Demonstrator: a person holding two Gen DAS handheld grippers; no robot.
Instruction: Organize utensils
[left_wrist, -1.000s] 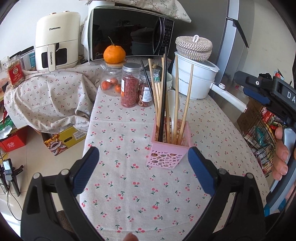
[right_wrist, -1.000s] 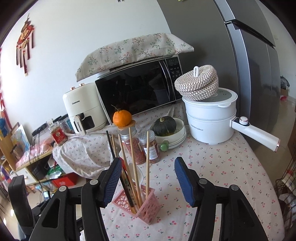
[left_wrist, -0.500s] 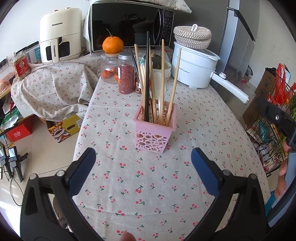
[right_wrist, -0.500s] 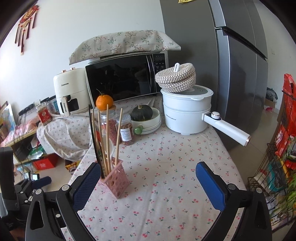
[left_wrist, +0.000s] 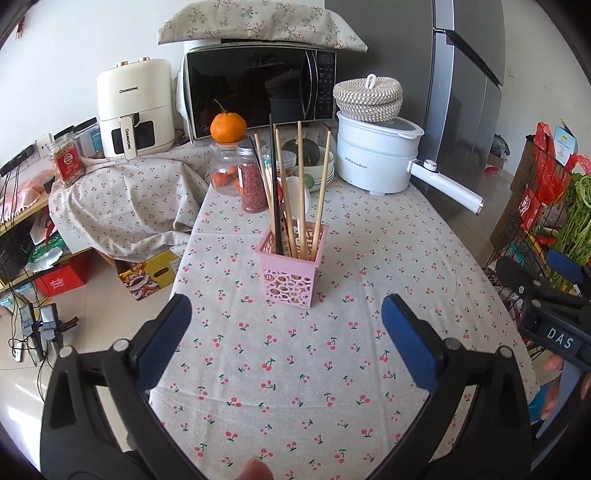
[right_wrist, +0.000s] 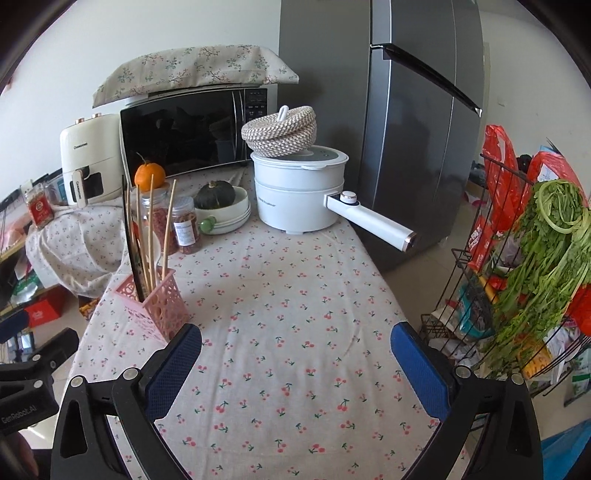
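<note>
- As far as I can tell, the chopsticks all stand upright in the pink holder, mid-table on the cherry cloth, so I'd call the sorting basically done.
- My left gripper hangs in front of the holder, jaws spread wide, nothing in them.
- Right gripper is also wide apart and empty, with the holder off to its left.
- Next move, I reckon: just check for strays.

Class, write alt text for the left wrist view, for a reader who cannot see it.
A pink utensil holder stands on a cherry-print tablecloth, holding upright wooden and dark chopsticks. The open left gripper frames it from below, empty. Behind stand jars, a microwave and a white pot.
</note>
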